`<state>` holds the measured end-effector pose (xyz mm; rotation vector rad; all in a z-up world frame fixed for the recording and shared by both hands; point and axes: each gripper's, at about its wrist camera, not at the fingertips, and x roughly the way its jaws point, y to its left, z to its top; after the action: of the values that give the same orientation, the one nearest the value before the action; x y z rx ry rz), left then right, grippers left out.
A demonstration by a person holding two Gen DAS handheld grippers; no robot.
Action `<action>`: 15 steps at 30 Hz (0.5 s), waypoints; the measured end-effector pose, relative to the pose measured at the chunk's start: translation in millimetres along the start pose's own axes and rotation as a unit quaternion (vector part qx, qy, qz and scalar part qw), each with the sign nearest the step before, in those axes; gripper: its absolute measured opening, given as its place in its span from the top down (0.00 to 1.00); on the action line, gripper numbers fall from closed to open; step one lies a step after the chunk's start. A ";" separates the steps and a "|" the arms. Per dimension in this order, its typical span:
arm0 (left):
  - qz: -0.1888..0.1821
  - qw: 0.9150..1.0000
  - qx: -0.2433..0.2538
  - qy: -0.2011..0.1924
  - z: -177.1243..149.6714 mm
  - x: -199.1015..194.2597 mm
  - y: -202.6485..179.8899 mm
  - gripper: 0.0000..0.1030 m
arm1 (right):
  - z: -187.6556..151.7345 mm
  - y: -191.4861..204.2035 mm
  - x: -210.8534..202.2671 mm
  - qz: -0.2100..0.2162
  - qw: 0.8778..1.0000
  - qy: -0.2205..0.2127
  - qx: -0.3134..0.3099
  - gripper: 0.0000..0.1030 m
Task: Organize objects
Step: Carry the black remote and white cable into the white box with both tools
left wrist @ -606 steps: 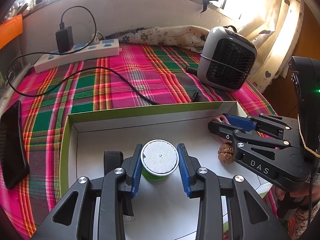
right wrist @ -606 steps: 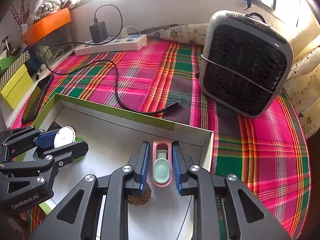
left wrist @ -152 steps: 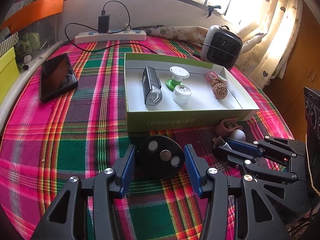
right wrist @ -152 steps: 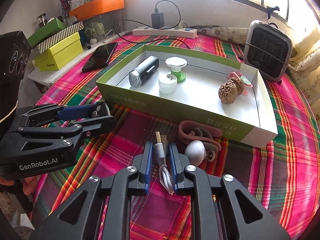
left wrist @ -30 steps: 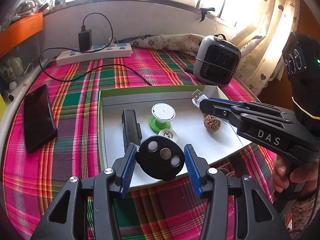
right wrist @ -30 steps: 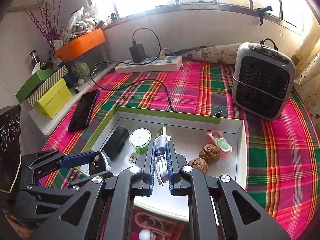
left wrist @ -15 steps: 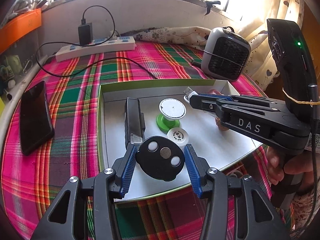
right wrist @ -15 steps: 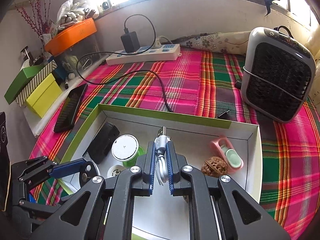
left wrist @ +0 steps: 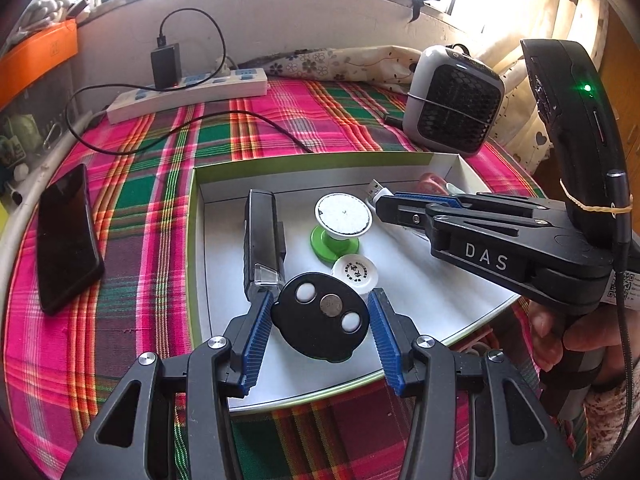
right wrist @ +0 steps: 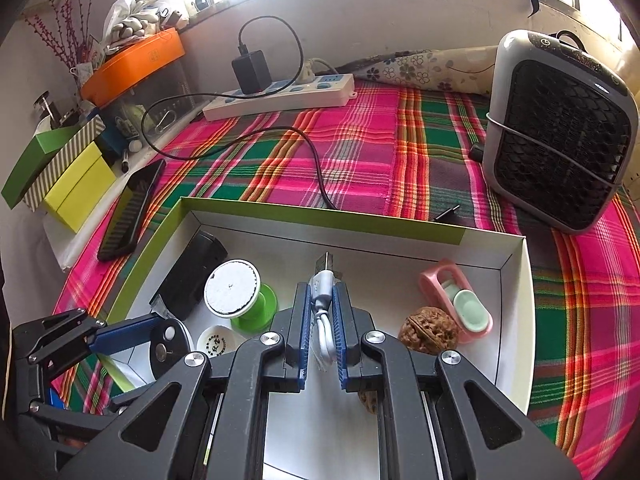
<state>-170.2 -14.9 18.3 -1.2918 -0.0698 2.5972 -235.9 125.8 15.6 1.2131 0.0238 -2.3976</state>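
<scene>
While both grippers hang over the near part of the green-edged box, each has something in its jaws. Nearest the left wrist camera, the left gripper clamps a black disc with two white dots and a metal centre, its blue pads pressing the rim on both sides above the box's front edge. Nearest the right wrist camera, the right gripper is closed tight on a folded white USB cable, the plug pointing at the far wall of the box. Beyond the pads, on the white floor, lie a small white cap, a green spool, a black flashlight and a walnut; what looks like a second walnut is mostly hidden under the right fingers. Further back rests a pink clip. Past the box, on the plaid cloth, stand a grey heater and a power strip.
</scene>
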 end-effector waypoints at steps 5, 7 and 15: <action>0.004 1.000 0.004 0.002 -0.4 0.9 -2.1 0.54 | -1.3 0.2 1.0 0.001 1.000 0.003 -0.002 0.89; 0.005 1.000 0.005 0.003 -0.3 1.0 -2.3 0.54 | -1.1 -0.3 1.5 0.000 1.000 0.003 0.000 0.89; 0.009 1.000 0.004 0.004 0.2 1.7 -3.0 0.54 | -1.8 -3.0 0.5 0.005 1.000 0.003 0.008 0.87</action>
<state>-170.8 -11.5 17.5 -1.3062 -0.0467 2.6042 -235.9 128.7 13.6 1.2254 0.0011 -2.3892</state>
